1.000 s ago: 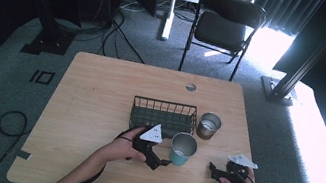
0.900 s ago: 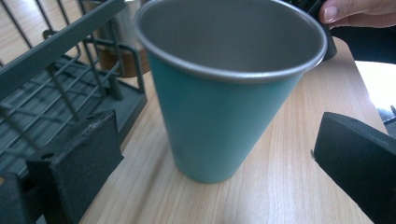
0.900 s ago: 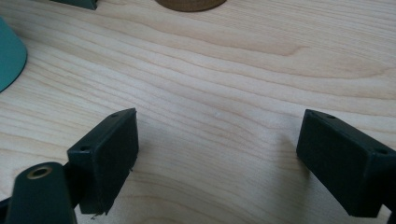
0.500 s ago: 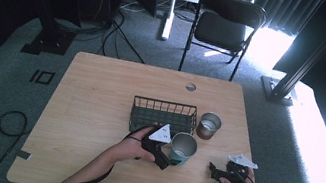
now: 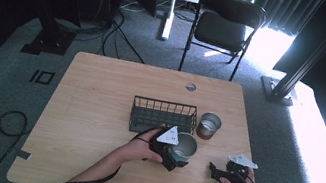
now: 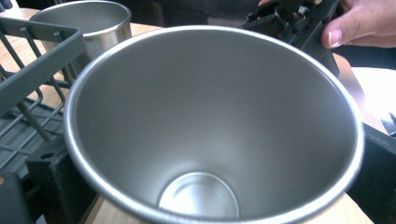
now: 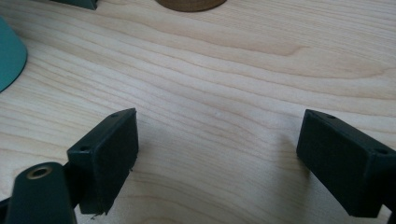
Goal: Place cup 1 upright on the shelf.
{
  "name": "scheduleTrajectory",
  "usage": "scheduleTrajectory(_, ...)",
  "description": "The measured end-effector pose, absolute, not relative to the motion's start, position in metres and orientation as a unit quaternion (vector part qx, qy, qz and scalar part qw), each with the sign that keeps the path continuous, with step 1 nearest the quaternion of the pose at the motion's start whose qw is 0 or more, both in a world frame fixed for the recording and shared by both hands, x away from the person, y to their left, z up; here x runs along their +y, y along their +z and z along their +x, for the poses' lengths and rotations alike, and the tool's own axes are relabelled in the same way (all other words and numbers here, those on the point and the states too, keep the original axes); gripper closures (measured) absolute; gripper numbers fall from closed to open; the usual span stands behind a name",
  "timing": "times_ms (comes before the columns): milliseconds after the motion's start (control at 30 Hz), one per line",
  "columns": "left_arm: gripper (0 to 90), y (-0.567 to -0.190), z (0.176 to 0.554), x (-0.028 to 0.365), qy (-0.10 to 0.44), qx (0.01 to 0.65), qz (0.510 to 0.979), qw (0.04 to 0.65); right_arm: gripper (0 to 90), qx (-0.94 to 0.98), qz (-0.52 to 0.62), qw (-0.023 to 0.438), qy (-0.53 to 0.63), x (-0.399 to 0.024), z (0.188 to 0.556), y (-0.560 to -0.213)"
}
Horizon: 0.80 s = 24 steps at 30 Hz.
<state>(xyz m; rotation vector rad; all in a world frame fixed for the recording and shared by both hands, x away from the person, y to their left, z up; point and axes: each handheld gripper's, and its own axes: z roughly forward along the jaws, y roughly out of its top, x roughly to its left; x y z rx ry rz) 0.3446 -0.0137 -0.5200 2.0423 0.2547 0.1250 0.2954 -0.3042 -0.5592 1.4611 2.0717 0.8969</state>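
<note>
Right now the left gripper (image 5: pixel 174 158) has its jaws on either side of the near cup (image 5: pixel 185 145), a steel cup with a teal outside, and looks to be pinching its wall, though the left gripper view shows mostly the cup's open mouth (image 6: pixel 212 126) tipped toward the camera, so how firm the hold is cannot be judged. Just beyond that gripper sits the wire basket (image 5: pixel 162 117), and off to its far right a second steel cup (image 5: pixel 208 125) stands upright beside the basket's end. The right gripper (image 5: pixel 218 172) rests low over bare table (image 7: pixel 224 70), jaws spread wide with nothing between them, well apart from the cup.

The step in hand appears to be lifting this cup and carrying it to the basket. To do it well, the grip should be squeezed evenly, since the tapered wall could slip upward out of the pads. Lift straight up before moving forward, high enough to pass the basket's near rail. Keep the cup from swinging into the second cup. The right gripper is best kept where it is, out of the path.
</note>
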Motion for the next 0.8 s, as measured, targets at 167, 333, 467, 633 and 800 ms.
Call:
scheduleTrajectory(167, 1.4, -0.5180, 0.3449, -0.0155, 0.056, 0.103, 0.844, 0.524, 12.3, 0.751, 0.530, 0.224, 0.325, -0.3042, 0.2954, -0.5592)
scheduleTrajectory(333, 1.8, -0.5185, 0.3444, -0.0184, 0.058, 0.100, 0.845, 0.521, 12.4, 0.751, 0.530, 0.224, 0.325, -0.3042, 0.2953, -0.5592)
scheduleTrajectory(467, 10.0, -0.5190, 0.3454, -0.0198, 0.060, 0.105, 0.843, 0.525, 12.3, 0.751, 0.530, 0.224, 0.325, -0.3042, 0.2953, -0.5592)
scheduleTrajectory(633, 13.6, -0.5177, 0.3467, -0.0207, 0.055, 0.112, 0.842, 0.524, 12.3, 0.751, 0.530, 0.224, 0.325, -0.3042, 0.2953, -0.5592)
scheduleTrajectory(800, 13.7, -0.5160, 0.3455, -0.0221, 0.042, 0.110, 0.844, 0.523, 12.3, 0.751, 0.530, 0.224, 0.325, -0.3041, 0.2953, -0.5592)
